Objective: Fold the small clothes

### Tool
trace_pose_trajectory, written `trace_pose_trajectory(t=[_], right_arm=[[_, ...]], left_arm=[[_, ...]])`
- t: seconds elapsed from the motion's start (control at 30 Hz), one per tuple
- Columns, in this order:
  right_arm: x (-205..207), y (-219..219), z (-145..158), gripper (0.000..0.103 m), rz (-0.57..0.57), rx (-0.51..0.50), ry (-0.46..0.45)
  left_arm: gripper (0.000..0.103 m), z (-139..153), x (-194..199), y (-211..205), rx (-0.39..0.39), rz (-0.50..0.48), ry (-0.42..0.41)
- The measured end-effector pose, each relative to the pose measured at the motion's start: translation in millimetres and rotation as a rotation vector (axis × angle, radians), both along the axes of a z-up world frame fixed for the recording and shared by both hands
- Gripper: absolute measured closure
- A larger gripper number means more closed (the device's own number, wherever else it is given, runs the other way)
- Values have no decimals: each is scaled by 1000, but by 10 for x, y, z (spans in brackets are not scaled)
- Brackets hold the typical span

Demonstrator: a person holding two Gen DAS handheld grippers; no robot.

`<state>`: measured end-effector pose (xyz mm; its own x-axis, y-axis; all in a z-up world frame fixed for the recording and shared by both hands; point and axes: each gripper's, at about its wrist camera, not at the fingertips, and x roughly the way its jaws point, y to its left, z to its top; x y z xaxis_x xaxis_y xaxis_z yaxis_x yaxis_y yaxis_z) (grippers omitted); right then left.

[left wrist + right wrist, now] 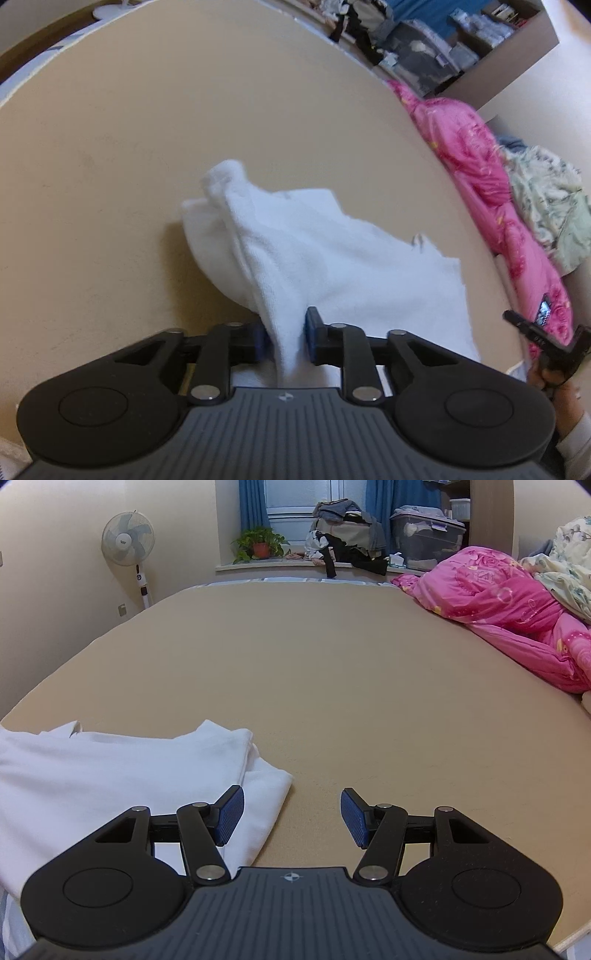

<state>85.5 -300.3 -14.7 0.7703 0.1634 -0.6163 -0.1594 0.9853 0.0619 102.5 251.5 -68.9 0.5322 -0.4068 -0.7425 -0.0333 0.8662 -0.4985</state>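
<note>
Left tool [286, 341] pinching white cloth [332, 258], right tool [292, 818] open

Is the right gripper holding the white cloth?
No. The right gripper has its jaws wide apart with nothing between them; the white cloth lies beside its left pad.

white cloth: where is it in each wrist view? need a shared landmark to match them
Left wrist: white cloth at centre, a bunched fold rising into the left gripper, whose pads pinch it.
Right wrist: white cloth at lower left, flat on the bed, beside the open right gripper.
Shared landmark: pink quilt, at the right edge in both.
</note>
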Motion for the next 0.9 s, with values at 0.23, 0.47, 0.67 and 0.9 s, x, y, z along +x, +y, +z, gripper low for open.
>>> trace_pose_trajectory(t=[0.23, 0.47, 0.67, 0.9], right_arm=[[32, 20, 10, 43, 7, -1, 5], [34, -12, -1, 43, 22, 1, 7], [44, -17, 0, 43, 25, 1, 9], [50, 35, -14, 43, 44, -14, 12]], left_arm=[[39, -215, 132, 30, -30, 13, 96], [39, -287, 111, 93, -14, 27, 123], [39, -271, -2, 79, 8, 28, 124], [39, -272, -2, -21, 47, 4, 109]])
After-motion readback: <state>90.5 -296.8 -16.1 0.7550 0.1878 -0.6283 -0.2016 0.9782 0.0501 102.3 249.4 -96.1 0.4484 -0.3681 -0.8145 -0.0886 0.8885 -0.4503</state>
